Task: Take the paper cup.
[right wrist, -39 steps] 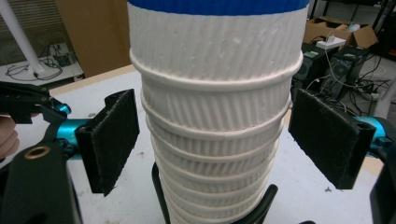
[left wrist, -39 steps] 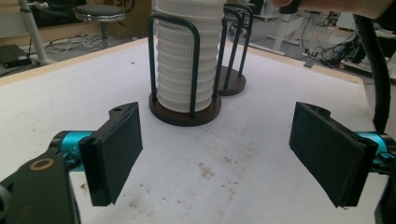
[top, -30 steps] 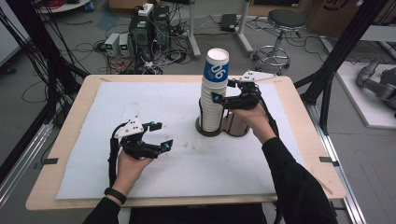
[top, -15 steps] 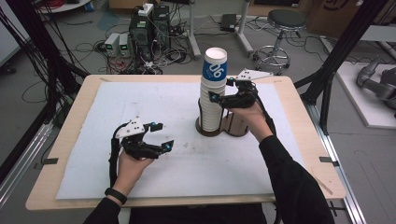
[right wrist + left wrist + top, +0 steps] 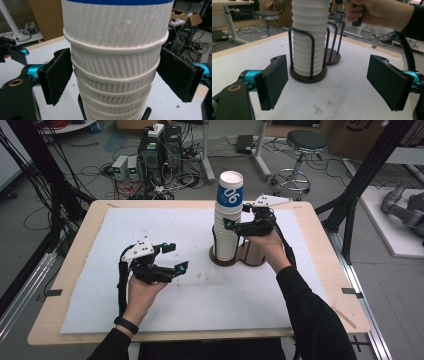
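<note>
A tall stack of white ribbed paper cups (image 5: 227, 227), the top one with a blue band, stands in a dark wire holder (image 5: 237, 256) on the white mat. My right gripper (image 5: 236, 216) is level with the upper stack. Its jaws have just been opening. In the right gripper view the stack (image 5: 115, 50) sits between the pads (image 5: 58, 75), which stand right at its sides without squeezing. My left gripper (image 5: 178, 256) hovers open over the mat, left of the holder, with nothing in it. In the left gripper view (image 5: 337, 82) it faces the holder's base (image 5: 308, 75).
The holder's second ring (image 5: 334, 56) beside the stack has no cups in it. The mat (image 5: 150, 227) covers most of the wooden table (image 5: 320, 270). Beyond the far edge are computers and cables (image 5: 150, 160), a stool (image 5: 305, 150) and black frame posts.
My left gripper has lifted a little above the mat. The right hand stays by the cup stack.
</note>
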{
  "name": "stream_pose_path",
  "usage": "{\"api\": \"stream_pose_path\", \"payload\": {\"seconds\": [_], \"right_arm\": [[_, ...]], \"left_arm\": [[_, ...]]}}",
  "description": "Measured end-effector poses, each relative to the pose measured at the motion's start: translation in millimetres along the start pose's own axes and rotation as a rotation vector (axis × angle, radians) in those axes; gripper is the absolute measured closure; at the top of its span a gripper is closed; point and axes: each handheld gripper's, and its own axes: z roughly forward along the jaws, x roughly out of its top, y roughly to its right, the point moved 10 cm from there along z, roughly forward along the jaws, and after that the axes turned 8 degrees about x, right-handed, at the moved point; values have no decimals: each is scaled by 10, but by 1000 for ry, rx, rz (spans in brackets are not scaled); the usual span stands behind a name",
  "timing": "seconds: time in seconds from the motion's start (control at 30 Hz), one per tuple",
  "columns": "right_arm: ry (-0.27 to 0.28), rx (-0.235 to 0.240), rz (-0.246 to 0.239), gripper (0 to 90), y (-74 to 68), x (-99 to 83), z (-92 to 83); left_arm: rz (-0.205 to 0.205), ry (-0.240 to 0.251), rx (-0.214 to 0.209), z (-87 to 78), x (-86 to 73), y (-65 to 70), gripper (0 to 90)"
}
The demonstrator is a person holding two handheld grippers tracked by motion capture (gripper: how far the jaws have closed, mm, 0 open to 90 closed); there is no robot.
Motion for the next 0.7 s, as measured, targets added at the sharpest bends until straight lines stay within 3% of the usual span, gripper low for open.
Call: {"api": "stream_pose_path", "payload": {"seconds": [0.13, 0.3, 0.33, 0.4, 0.7], "right_arm": [[-1, 5, 0, 143, -1, -2, -7], [0, 3, -2, 143, -1, -2, -7], [1, 4, -1, 143, -1, -1, -6], [1, 3, -2, 143, -1, -2, -5], [4, 1, -6, 143, -2, -6, -18]], "left_arm": [[1, 7, 5, 41, 129, -14, 171], [-14, 26, 10, 156, 446, -49, 171], [-14, 26, 10, 156, 446, -49, 172], [-8, 37, 16, 225, 635, -75, 172], [6, 67, 11, 449, 1129, -109, 170]]}}
